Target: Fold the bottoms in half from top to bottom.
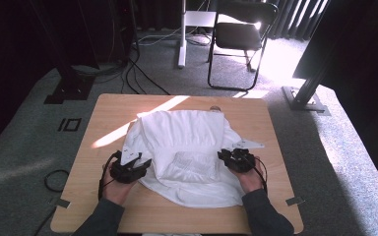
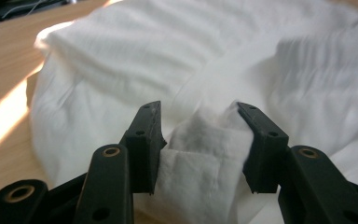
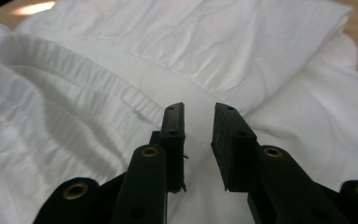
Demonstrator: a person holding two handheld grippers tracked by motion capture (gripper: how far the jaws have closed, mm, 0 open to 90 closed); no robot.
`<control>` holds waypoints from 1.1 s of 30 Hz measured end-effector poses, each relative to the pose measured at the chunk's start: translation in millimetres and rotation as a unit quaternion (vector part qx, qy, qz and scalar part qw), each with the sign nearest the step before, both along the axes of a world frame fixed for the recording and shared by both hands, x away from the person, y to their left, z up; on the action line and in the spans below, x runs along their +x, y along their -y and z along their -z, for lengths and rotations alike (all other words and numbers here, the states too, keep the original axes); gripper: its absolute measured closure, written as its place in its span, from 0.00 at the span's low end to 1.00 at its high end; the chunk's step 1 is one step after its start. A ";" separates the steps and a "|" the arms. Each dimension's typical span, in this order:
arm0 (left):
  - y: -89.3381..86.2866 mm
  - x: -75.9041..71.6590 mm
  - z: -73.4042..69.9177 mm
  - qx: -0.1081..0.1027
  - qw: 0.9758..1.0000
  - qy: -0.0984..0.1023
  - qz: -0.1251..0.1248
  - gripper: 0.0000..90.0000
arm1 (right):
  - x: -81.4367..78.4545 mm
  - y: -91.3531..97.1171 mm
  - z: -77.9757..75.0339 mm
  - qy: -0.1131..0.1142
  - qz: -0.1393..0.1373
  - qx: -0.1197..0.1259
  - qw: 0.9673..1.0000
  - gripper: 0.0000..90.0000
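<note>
Left gripper loosely brackets a bunched fold of the white garment lying mid-table at frame centre, right gripper parted and empty above it; the fold risks slipping free, spoiling the fold.

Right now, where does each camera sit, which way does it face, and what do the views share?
High view: above the person's side, looking forward and down on the table; forearms, both hands, left gripper and right gripper show.
Left gripper view: rides the left gripper, looking along its jaws, a fold of the white garment between them.
Right gripper view: rides the right gripper, jaws apart over cloth.
All three share the white garment.
</note>
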State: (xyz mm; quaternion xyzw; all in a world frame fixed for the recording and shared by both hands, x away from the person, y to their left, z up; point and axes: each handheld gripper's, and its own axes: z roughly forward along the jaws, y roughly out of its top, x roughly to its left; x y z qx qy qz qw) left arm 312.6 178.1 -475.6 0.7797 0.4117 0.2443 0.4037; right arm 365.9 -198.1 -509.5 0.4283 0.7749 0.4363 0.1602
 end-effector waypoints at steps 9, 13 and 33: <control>48.2 29.4 -5.2 -0.005 1.000 -0.005 0.025 0.64 | 23.2 -11.5 19.1 -0.038 0.006 -0.008 0.999 0.81; 61.0 51.5 11.1 0.019 0.999 -0.046 0.016 0.64 | 26.7 -9.6 20.3 -0.040 0.022 -0.010 0.999 0.80; 62.7 5.9 44.7 0.035 0.981 -0.116 0.153 0.66 | -22.5 -11.6 11.4 -0.034 -0.099 0.034 0.994 0.72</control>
